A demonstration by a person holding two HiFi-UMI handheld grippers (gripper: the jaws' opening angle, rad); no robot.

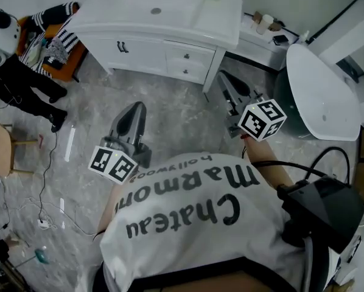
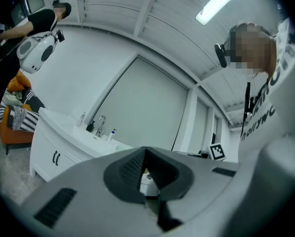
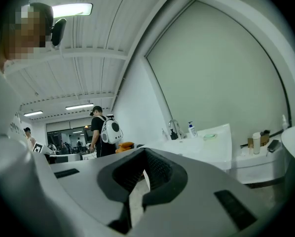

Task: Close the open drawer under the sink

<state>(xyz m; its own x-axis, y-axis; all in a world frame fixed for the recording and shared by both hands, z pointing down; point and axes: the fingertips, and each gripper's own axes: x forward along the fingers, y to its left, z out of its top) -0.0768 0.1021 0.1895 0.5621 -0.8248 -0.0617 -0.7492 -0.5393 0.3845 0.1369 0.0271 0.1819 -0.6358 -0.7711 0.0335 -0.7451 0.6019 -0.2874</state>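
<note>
- Looking down in the head view, the white vanity (image 1: 109,11) stands at 12 o'clock on the marbled floor (image 1: 170,108). Its upper drawer (image 1: 186,55) and lower drawer (image 1: 184,72) sit under the sink surface, at 3 o'clock of the cabinet doors (image 1: 122,46). Both drawer fronts lie flush with the cabinet, neither pulled out.
- The left hand-held gripper (image 1: 135,106) is at 7 o'clock of the drawers, well apart from them, and points toward the vanity. The right hand-held gripper (image 1: 224,75) is at 4 o'clock of the drawers, near the vanity's right leg. Neither touches the vanity.
- A person in black (image 1: 24,84) stands at 9 o'clock beside an orange chair (image 1: 63,69). A white rounded fixture (image 1: 322,90) is at 3 o'clock.
- In the left gripper view, the left hand-held gripper (image 2: 145,149) has its jaws closed tip to tip with nothing between them. The vanity (image 2: 54,142) is at 9 o'clock with its faucet (image 2: 100,122) on top. The gripper body hides the drawers.
- In the right gripper view, the right hand-held gripper (image 3: 145,151) is likewise closed and empty. The vanity (image 3: 211,149) shows at 3 o'clock, carrying a faucet (image 3: 174,127) and a soap bottle (image 3: 191,128). Its drawers are hidden behind the gripper. A person with a white backpack (image 3: 110,131) stands at 9 o'clock.
</note>
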